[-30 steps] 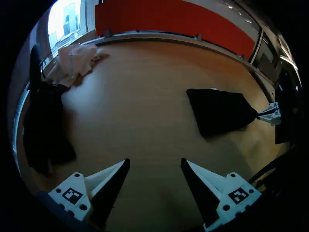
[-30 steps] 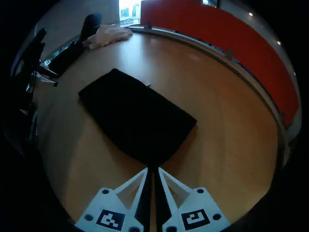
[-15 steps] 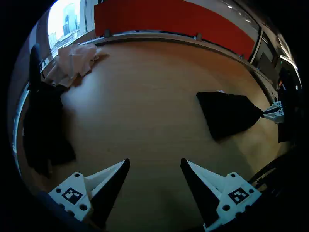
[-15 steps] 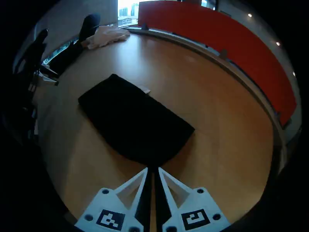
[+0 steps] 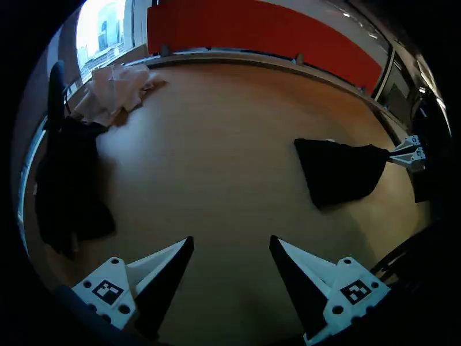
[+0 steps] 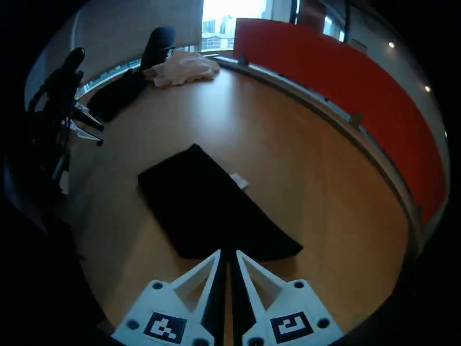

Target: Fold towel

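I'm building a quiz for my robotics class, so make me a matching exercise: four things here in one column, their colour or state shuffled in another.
1 towel
2 crumpled cloth
3 left gripper
4 right gripper

A open, above the table
B black, on the table
C shut on the towel's edge
D pale pink, heaped

Pairs: 1-B, 2-D, 3-A, 4-C

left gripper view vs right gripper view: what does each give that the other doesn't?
Left gripper view: the left gripper open over bare wooden table, plus a side look at the right gripper holding the black towel edge, which is drawn to a point. Right gripper view: the right gripper close up, shut on the towel's near edge, the towel stretching away from it. Both: towel, pink cloth pile, red partition.
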`<state>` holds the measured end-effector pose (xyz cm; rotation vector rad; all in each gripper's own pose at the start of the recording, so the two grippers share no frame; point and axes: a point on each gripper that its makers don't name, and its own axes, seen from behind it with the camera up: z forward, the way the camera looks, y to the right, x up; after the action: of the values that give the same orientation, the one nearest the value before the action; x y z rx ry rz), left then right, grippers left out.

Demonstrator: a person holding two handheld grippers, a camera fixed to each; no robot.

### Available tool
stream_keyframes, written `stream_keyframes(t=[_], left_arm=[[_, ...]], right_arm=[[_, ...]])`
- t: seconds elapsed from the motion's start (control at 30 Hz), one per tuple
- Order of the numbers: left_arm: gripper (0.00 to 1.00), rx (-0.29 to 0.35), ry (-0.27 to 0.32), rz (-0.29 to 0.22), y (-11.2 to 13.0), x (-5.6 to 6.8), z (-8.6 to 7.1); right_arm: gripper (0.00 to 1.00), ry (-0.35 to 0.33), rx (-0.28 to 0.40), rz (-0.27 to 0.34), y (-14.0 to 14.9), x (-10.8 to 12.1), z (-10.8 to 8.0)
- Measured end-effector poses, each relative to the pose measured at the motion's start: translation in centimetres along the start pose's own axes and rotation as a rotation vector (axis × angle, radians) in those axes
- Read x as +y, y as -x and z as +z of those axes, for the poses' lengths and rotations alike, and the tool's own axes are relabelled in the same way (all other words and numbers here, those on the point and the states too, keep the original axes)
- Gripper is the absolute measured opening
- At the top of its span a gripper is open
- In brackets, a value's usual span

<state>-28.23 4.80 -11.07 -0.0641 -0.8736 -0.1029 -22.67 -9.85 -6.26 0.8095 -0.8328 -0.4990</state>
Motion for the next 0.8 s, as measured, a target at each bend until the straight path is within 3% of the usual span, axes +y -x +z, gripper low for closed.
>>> stream_keyframes(t=[0.47,0.8], left_arm=[[0.98,0.013,0.005,-0.060,1.1,0.2,-0.7],[0.98,0.017,0.002,-0.085,1.6,-0.3,-1.1]], right_arm=[[0.04,-0.073,0.057,-0.155,-6.9,-2.3,1.5],[0.04,-0.109,0.071,-0.232,-9.6,-3.3,2.5]])
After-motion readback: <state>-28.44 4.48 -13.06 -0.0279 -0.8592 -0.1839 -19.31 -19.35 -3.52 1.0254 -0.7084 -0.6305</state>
